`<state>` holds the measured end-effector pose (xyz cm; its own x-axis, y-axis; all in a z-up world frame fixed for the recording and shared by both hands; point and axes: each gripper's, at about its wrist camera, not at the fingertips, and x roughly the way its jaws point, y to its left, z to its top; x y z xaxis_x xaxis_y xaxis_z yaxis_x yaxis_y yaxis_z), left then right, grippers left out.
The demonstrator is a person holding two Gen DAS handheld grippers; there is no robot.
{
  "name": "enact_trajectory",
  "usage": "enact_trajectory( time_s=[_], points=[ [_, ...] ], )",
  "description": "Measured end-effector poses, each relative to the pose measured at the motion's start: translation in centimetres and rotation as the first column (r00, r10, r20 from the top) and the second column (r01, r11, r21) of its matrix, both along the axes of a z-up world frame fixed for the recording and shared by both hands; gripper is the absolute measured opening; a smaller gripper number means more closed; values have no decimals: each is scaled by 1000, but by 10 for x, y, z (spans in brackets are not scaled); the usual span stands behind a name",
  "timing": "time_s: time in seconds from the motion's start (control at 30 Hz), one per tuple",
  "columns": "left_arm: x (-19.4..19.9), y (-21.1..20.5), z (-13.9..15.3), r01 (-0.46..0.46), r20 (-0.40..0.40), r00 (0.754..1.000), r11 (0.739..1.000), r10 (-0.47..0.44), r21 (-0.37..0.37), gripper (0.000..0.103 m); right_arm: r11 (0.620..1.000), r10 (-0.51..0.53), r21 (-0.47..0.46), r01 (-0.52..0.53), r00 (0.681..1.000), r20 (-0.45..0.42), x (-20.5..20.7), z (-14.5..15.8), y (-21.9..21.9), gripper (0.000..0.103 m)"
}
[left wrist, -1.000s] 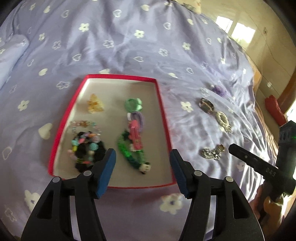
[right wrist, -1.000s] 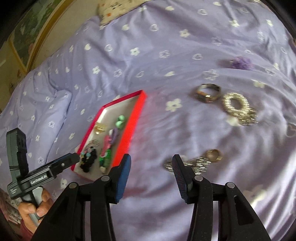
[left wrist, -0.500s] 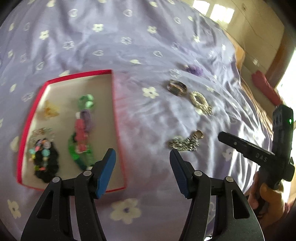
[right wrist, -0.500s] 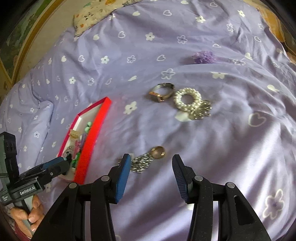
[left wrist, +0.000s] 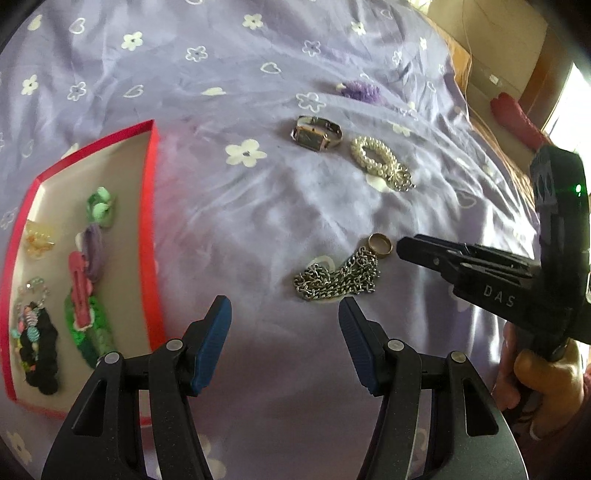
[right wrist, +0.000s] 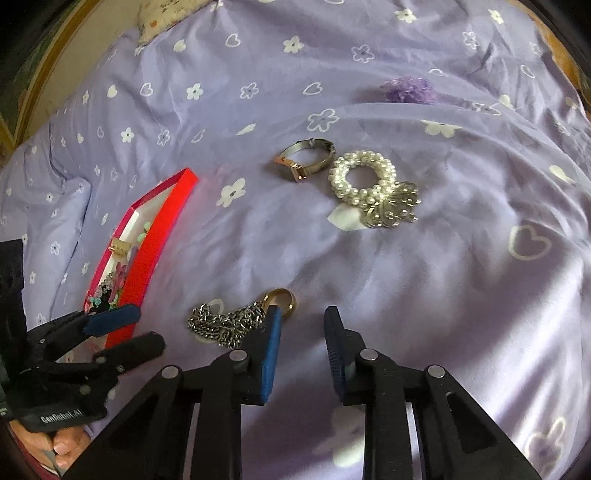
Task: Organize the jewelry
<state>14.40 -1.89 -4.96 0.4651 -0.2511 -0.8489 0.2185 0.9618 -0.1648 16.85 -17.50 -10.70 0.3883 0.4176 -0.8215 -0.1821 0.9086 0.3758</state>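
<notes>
A red-rimmed tray (left wrist: 149, 206) (right wrist: 162, 229) on the purple bedspread holds several hair ties and bead pieces. To its right lie a silver chain (left wrist: 338, 278) (right wrist: 225, 321) with a gold ring (left wrist: 382, 244) (right wrist: 282, 299), a watch (left wrist: 316, 133) (right wrist: 304, 160), a pearl bracelet (left wrist: 380, 160) (right wrist: 364, 177) and a purple scrunchie (left wrist: 360, 88) (right wrist: 408, 90). My left gripper (left wrist: 284, 317) (right wrist: 125, 330) is open and empty, just short of the chain. My right gripper (right wrist: 303, 319) (left wrist: 402, 247) is open and empty, its tips beside the ring.
The bedspread is wrinkled and slopes off to the right, where a wooden floor and a red object (left wrist: 513, 116) show. A pillow edge (right wrist: 159, 14) lies at the far top left of the right wrist view.
Both grippers moved right and closer to the chain and ring. The tray slid toward the left edge of both views. The right gripper's jaws narrowed somewhat.
</notes>
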Motion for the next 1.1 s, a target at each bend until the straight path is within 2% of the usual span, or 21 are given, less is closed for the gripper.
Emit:
enact_trajectory(
  time_s=[0.23,0.37,0.53,0.57,0.7,0.77,0.87,1.1],
  points=[
    [10,-9,-11,30,-22,999,1000,-30,1,60,999,37,3,-36,999,-11,9,-7,8,27],
    [19,-17,-17,48,-26,999,999,-48,6,60,999,49,-8,-49,999,-5,10,-8,7,22],
    [26,-30,-21,84,-19,996,996,-84,8,59,999,31,-16,-31,999,-13,12,-10,-1,2],
    [27,-31,-22,93,-17,996,996,-93,6,57,1000,22,-5,-22,1000,-21,12,-11,-4,0],
    [27,-36,-22,145,-11,989,989,-146,-31,15,999,3,32,-2,999,-34,11,-9,-11,3],
    [26,-37,-21,151,-6,988,988,-152,-33,14,999,4,40,-2,999,-34,9,-7,-10,9],
    [21,-34,-20,138,0,990,990,-138,-34,12,1000,15,14,-14,1000,-18,4,-4,-6,10],
    [12,-9,-15,67,5,998,995,-67,-73,11,998,52,-45,-51,998,19,-1,1,6,22]
  ],
)
